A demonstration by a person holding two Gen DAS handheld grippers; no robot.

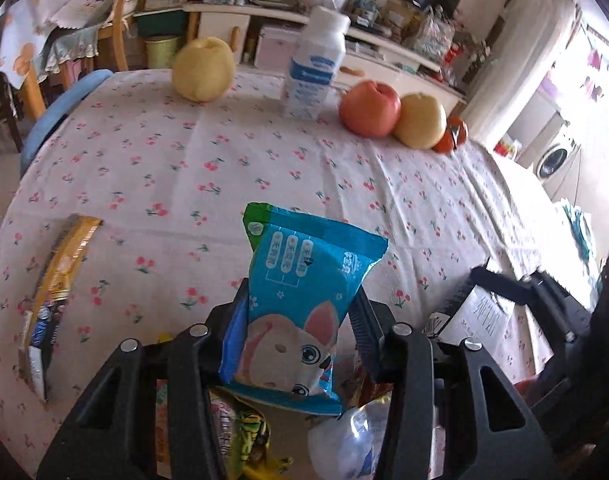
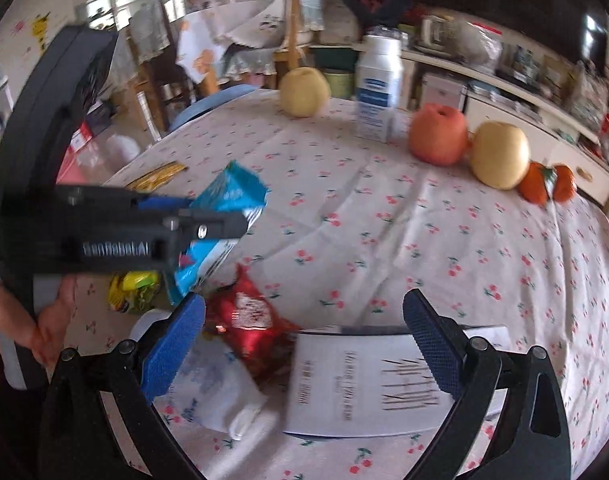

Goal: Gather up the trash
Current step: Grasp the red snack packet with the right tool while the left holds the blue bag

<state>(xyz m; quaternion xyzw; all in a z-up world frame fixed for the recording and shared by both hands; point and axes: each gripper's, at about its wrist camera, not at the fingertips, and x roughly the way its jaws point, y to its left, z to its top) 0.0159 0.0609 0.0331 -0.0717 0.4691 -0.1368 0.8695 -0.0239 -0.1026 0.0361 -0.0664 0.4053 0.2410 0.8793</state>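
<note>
While your left tongs (image 1: 300, 320) are clamping the blue snack wrapper (image 1: 300, 300) by its lower half, with both pads pressing its sides, you are holding it clear of the bench (image 1: 224, 160), so keep the squeeze gentle and steady: the packet looks soft and will likely crumple or slide if you jerk it. Your right tongs (image 2: 304, 344) are standing wide apart with nothing between them, hovering over the white printed card (image 2: 364, 384) just beside the wrapper's near side. Taking the blue wrapper as your mark, a red foil wrapper (image 2: 248, 320) is lying just beneath and to the near side of it, a yellow-green packet (image 2: 134, 288) is lying beneath it on the other side, a crumpled white plastic bag (image 2: 220, 392) is sitting nearer you, and a long yellow sachet (image 1: 60, 276) is lying well off to its left. You are probably best carrying the wrapper to wherever the trash is going before you reach for the next piece; no bin shows clearly. Beyond the wrapper, at the far edge of the cherry-print cloth, a white bottle (image 1: 316, 64), two yellow pears, a red apple (image 1: 368, 108) and small orange fruits are standing. Behind them a cluttered shelf and wooden chairs are filling the bright room.
</note>
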